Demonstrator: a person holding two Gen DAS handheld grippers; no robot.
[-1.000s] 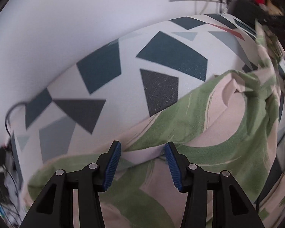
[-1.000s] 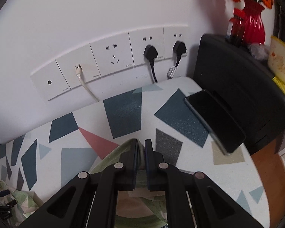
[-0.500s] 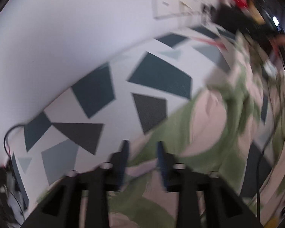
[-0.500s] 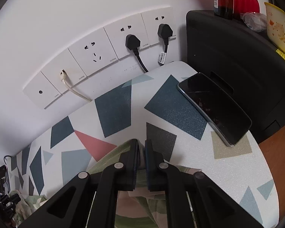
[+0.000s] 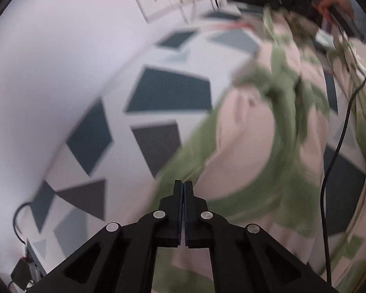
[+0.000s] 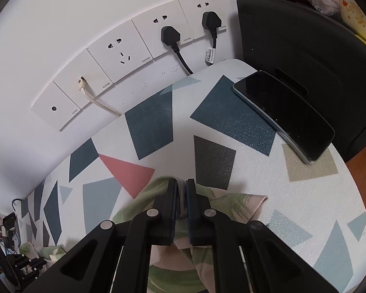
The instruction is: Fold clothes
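A green and pale pink patterned garment [image 5: 256, 151] lies spread and rumpled across a table with a white cloth printed with dark triangles [image 5: 168, 90]. My left gripper [image 5: 183, 185] is shut on the garment's near edge, its fingers pressed together; this view is motion-blurred. In the right wrist view, my right gripper [image 6: 181, 188] is shut on another corner of the same garment [image 6: 231, 201], and a strip of fabric shows between its blue pads. That corner is held just above the tablecloth [image 6: 292, 207].
A black phone [image 6: 283, 114] lies at the table's right edge beside a black box-like unit [image 6: 305, 48]. Wall sockets [image 6: 139, 53] with two black plugs line the wall behind. A black cable [image 5: 334, 151] crosses the garment on the right. A person's hand [image 5: 334, 0] shows far right.
My left gripper has gone from open around a fold of the garment to shut on it, and has swung. My right gripper has moved closer to the table and stayed shut on the garment.
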